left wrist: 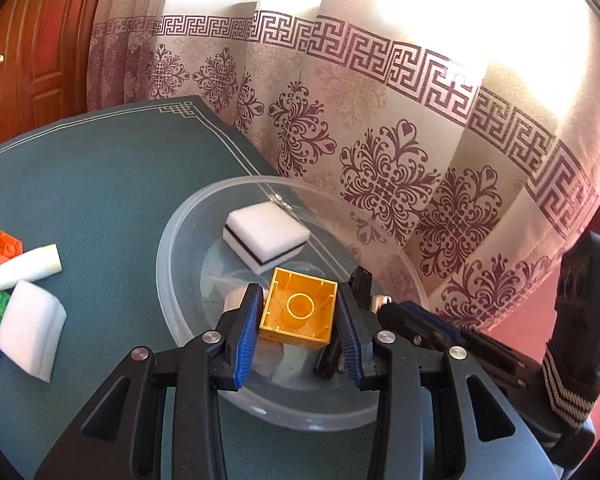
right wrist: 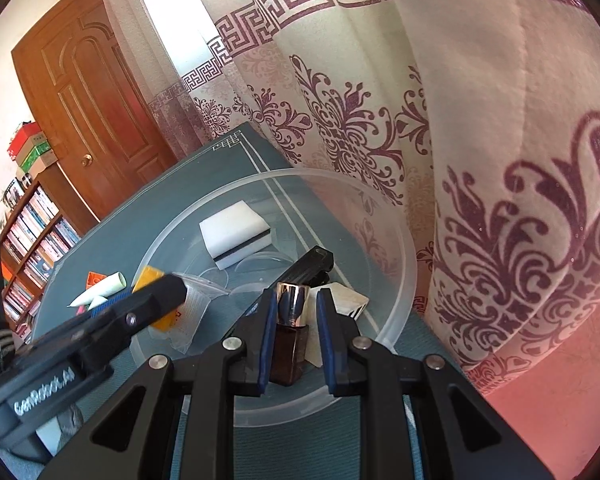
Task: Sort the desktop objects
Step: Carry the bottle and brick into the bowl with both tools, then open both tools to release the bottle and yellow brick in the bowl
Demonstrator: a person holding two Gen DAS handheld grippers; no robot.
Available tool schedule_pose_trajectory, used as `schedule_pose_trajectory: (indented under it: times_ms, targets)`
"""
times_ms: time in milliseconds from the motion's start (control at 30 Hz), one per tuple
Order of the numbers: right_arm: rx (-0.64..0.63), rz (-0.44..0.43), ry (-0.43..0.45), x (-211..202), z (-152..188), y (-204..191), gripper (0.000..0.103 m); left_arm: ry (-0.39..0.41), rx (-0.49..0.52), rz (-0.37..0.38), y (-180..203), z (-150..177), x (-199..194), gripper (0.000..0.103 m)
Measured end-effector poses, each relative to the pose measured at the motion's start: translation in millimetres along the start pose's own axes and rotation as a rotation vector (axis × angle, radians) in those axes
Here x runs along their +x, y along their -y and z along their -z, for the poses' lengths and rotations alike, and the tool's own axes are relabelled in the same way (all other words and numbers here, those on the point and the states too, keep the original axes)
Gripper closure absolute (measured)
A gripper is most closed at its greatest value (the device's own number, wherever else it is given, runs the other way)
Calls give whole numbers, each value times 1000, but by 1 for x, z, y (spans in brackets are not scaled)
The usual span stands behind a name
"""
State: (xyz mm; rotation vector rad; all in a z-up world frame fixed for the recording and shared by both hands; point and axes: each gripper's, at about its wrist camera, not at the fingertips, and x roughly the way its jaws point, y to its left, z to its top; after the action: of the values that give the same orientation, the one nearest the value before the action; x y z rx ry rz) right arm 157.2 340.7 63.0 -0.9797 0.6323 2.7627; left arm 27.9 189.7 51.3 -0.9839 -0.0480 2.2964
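Left wrist view: left gripper (left wrist: 298, 316) clamps a yellow building block (left wrist: 299, 314) above the clear plastic bowl (left wrist: 172, 240). Right gripper (right wrist: 296, 320) seems to pinch a brown bottle (right wrist: 289, 354), base hidden.

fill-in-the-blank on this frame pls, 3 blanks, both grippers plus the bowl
1. The left gripper holds a ____ toy brick over the clear bowl.
2. The right gripper grips a small brown bottle with a shiny ____ cap.
3. The sponge in the bowl is white with a ____ middle layer.

Missing words: yellow; metallic; black
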Motion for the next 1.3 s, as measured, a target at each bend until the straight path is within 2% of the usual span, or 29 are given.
schedule_pose_trajectory:
  times_ms: [133, 167, 233, 300, 500, 1000, 1300]
  targets:
    - [-1, -3, -1, -1, 0, -1, 80, 0, -17, 15, 0, -8, 7, 61]
    - [0, -4, -1, -1, 0, -1, 80, -8, -25, 25, 0, -9, 9, 58]
    - [4, -6, -6, 0, 0, -1, 72, -15, -52, 54, -2, -8, 11, 43]
    - [10, -8, -8, 1, 0, 0, 66, -4, -78, 77, -5, -7, 10, 41]
    - [-7, -5, 1, -2, 1, -5, 64, -1, -108, 73, -13, -7, 4, 41]
    - [-38, -14, 23, -11, 3, -18, 64, 32, -140, -7, -33, 1, -17, 41]
    - [-44, -16, 45, -17, 4, -24, 49, 41, -155, -21, -42, 7, -30, 41]
